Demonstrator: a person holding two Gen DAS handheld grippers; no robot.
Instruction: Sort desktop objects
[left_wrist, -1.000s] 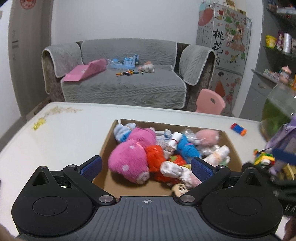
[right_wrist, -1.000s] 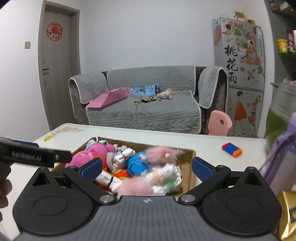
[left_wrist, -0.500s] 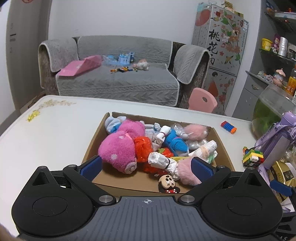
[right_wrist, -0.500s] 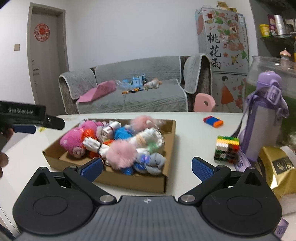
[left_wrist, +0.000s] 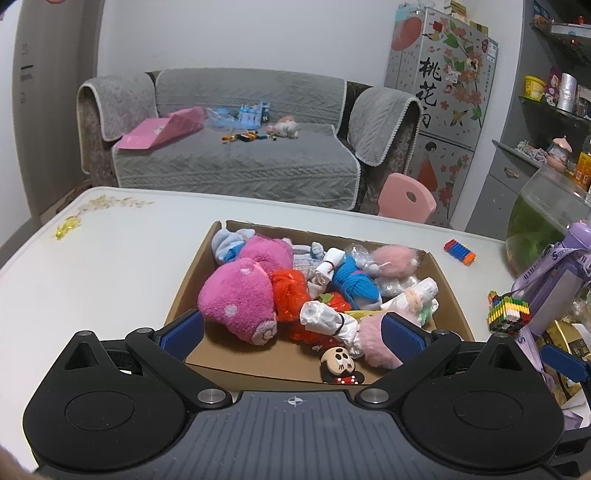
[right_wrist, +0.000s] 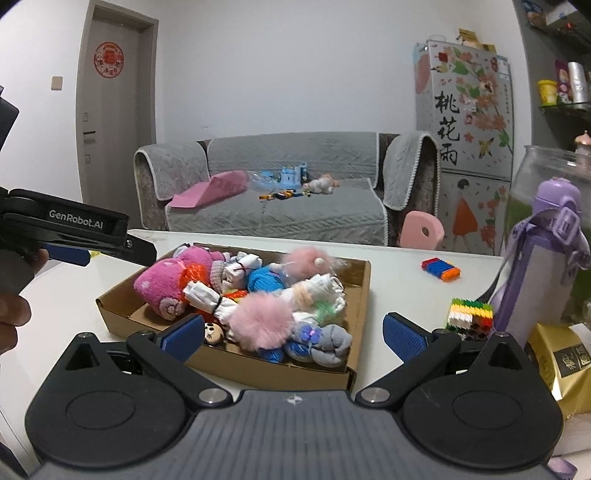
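Both grippers, left gripper (left_wrist: 293, 328) and right gripper (right_wrist: 293, 332), gape wide, empty; soft toys crowd the cardboard box (left_wrist: 192, 284) ahead, so a grab may snag neighbours.

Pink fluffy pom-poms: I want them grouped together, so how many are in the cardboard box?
2. One pom-pom lies near the box's front edge beside the white rolled socks; the other sits toward the back right, next to the blue yarn ball. More could be buried underneath.

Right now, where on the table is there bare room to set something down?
Bare tabletop left of the cardboard box, out to the flower-decal corner. A smaller patch lies between the box and the block stack. The right edge is crowded: purple bottle, gold packet.
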